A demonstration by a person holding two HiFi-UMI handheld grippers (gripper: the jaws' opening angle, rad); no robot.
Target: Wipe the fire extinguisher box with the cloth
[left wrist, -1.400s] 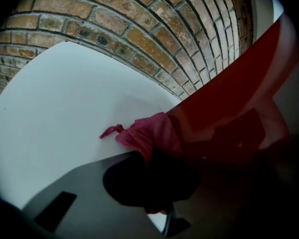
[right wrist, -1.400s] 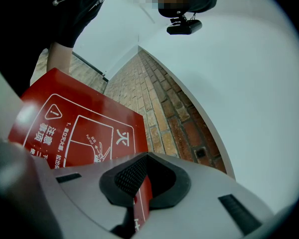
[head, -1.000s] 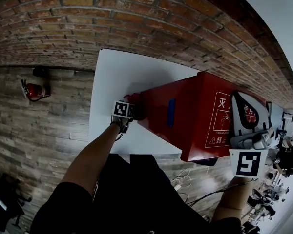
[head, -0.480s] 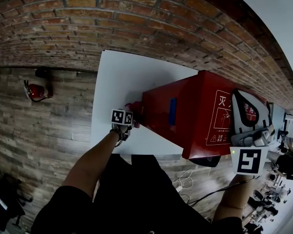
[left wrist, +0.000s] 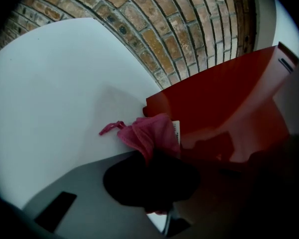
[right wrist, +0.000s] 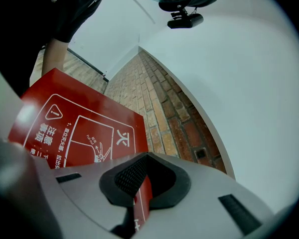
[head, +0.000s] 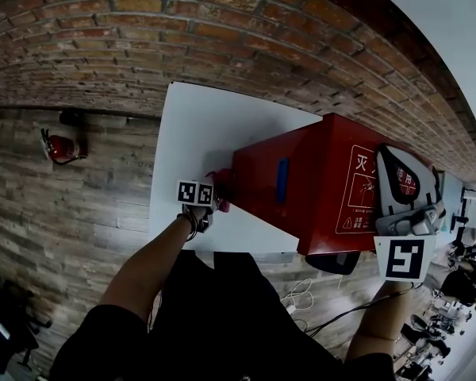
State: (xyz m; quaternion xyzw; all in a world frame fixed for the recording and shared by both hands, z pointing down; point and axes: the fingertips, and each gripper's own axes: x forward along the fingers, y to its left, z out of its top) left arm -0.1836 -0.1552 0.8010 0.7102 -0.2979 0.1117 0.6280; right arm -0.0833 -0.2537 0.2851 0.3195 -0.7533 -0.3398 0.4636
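The red fire extinguisher box [head: 317, 189] stands on a white board [head: 198, 125] against the brick wall. My left gripper [head: 215, 192] is at the box's left side, low by the board, shut on a bunched pink cloth [head: 220, 187]. In the left gripper view the cloth [left wrist: 150, 133] sticks out of the dark jaws [left wrist: 150, 171] and touches the box's lower corner [left wrist: 224, 93]. My right gripper [head: 392, 159] lies over the box's printed top at the right. In the right gripper view its pads [right wrist: 120, 177] are shut on the edge of the red panel [right wrist: 79, 123].
A small red extinguisher [head: 59, 148] lies on the wood floor at far left by the brick wall [head: 222, 30]. Cables [head: 301, 292] trail on the floor near the box's front. A white wall [right wrist: 229, 73] meets the brick at the right.
My left gripper has drawn the cloth a little down and away along the box's left side and has rolled. The right gripper keeps its hold on the box top.
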